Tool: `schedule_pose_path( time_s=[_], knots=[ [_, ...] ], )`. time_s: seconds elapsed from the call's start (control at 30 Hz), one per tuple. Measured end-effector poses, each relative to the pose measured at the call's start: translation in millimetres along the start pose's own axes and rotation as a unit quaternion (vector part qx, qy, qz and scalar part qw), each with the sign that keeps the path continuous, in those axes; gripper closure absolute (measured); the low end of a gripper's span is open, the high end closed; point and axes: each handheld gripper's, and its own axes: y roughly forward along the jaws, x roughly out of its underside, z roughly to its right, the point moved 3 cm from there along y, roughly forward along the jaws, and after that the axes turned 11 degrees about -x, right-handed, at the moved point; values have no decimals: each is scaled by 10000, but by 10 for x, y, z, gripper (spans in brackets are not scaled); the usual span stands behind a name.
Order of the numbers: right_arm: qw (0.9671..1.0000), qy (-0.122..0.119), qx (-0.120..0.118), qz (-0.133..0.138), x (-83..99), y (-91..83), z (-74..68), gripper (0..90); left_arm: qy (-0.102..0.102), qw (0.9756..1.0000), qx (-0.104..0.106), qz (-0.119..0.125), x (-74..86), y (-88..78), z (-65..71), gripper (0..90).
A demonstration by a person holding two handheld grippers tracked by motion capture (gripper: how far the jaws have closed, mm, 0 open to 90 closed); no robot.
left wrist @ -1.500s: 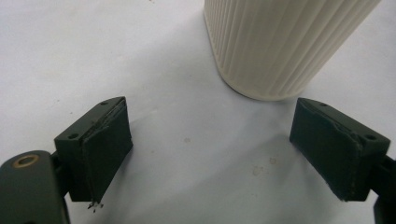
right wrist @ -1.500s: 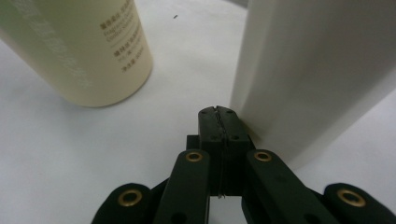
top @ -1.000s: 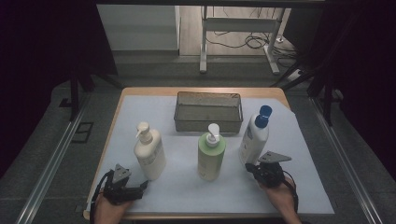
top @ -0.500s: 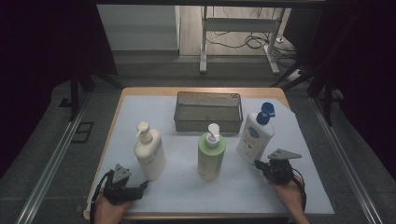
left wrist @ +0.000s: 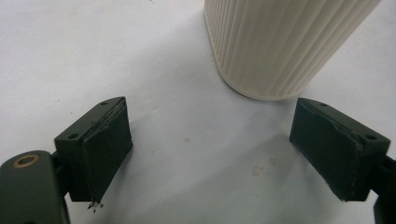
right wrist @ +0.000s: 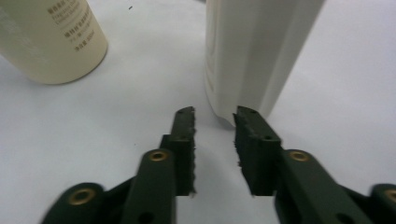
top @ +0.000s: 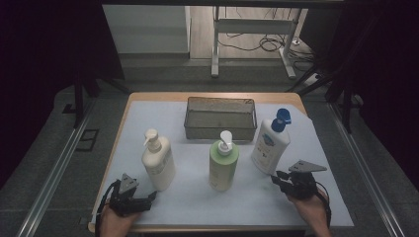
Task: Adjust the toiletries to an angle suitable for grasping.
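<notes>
The white bottle with the blue cap (top: 269, 145) stands upright on the white sheet (top: 197, 202) covering the worktop, just right of and slightly nearer than the wire basket (top: 220, 118), which serves as landmark here. It is tall and narrow with a flattish body, so I judge it top-heavy and easy to tip by a push high up; the plastic looks smooth and stiff, likely slippery under hard pads. The best hold seems across the narrow faces of the lower body, well below the cap.

The right gripper (top: 282, 178) sits nearer the person than the bottle, close to its base but apart from it. In the right gripper view its jaws stand a little apart, having just been opening, with nothing between them; the white bottle's base (right wrist: 252, 56) rises just beyond the tips. The gap looks too narrow for the body as it stands.

In front of the basket's middle stands a green pump bottle (top: 223, 163), and in front of its left end a cream pump bottle (top: 158, 160). The left gripper (top: 148, 197) rests by the cream bottle's foot, jaws wide and empty, the ribbed cream wall (left wrist: 280, 42) just ahead.

Room is free to the right of the white bottle; the green one crowds its left, and the basket's rim is close behind.
</notes>
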Motion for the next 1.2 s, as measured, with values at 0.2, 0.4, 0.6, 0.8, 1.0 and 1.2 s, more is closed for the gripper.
schedule_pose_path(
  time_s=[0.2,0.4,0.6,0.8,1.0,1.2],
  knots=[
    [10000,-10,36,55,-83,-138,-6,555,13,10000,-7,4,0,0,-2,123],
    [9999,-80,108,89,-216,-206,-29,476,12,10000,-8,5,0,0,-2,123],
    [9998,-78,146,129,-343,-249,-9,419,7,10000,-7,9,0,0,-1,123],
    [9996,-30,184,209,-466,-275,11,365,7,10000,-5,8,0,0,-1,123],
    [9996,-38,221,193,-589,-217,28,316,9,10000,-4,8,0,0,-2,123],
    [9994,10,276,208,-691,-121,71,268,11,10000,-4,6,0,0,-2,123]
  ],
)
